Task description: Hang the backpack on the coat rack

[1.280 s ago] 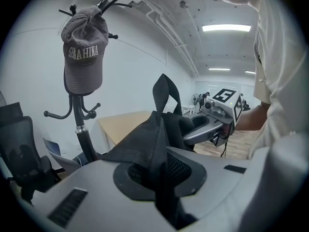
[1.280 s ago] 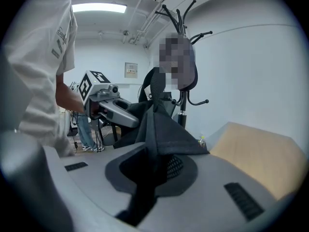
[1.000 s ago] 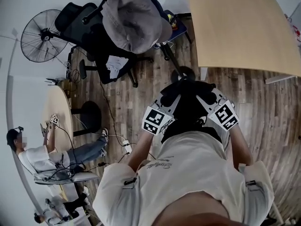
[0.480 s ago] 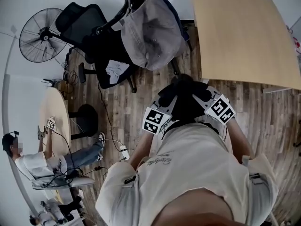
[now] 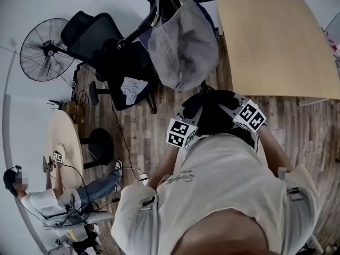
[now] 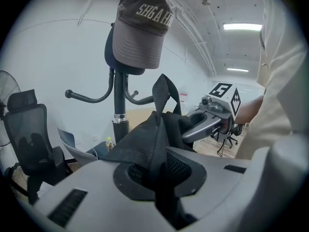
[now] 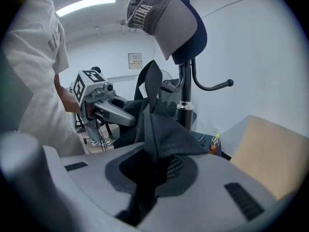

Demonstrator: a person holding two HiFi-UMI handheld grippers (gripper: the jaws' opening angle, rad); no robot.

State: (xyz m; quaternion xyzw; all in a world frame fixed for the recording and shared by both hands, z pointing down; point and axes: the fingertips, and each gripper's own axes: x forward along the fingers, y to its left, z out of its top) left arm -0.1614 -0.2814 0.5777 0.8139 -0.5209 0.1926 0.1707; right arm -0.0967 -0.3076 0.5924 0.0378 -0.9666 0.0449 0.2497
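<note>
A black backpack (image 5: pixel 215 113) hangs between my two grippers, just in front of the coat rack. My left gripper (image 6: pixel 157 178) is shut on a fold of its mesh-lined fabric (image 6: pixel 149 139). My right gripper (image 7: pixel 147 178) is shut on the other side of the backpack (image 7: pixel 157 129). The backpack's top handle loop (image 6: pixel 164 93) stands up between them and faces the coat rack's pole (image 6: pixel 119 110). A grey cap (image 5: pixel 183 44) hangs on top of the coat rack, with curved hooks (image 7: pixel 212 86) below it. The fingertips are hidden by the fabric.
A black office chair (image 5: pixel 101 41) and a standing fan (image 5: pixel 42 49) are left of the rack. A wooden table (image 5: pixel 271 36) lies to the right. A person (image 5: pixel 53 195) sits by a round table (image 5: pixel 66 137) at lower left. Cables and a power strip (image 5: pixel 142 178) lie on the floor.
Both grippers have carried the backpack closer to the coat rack. The cap and rack now sit right above the backpack in the head view. The grips have not changed.
</note>
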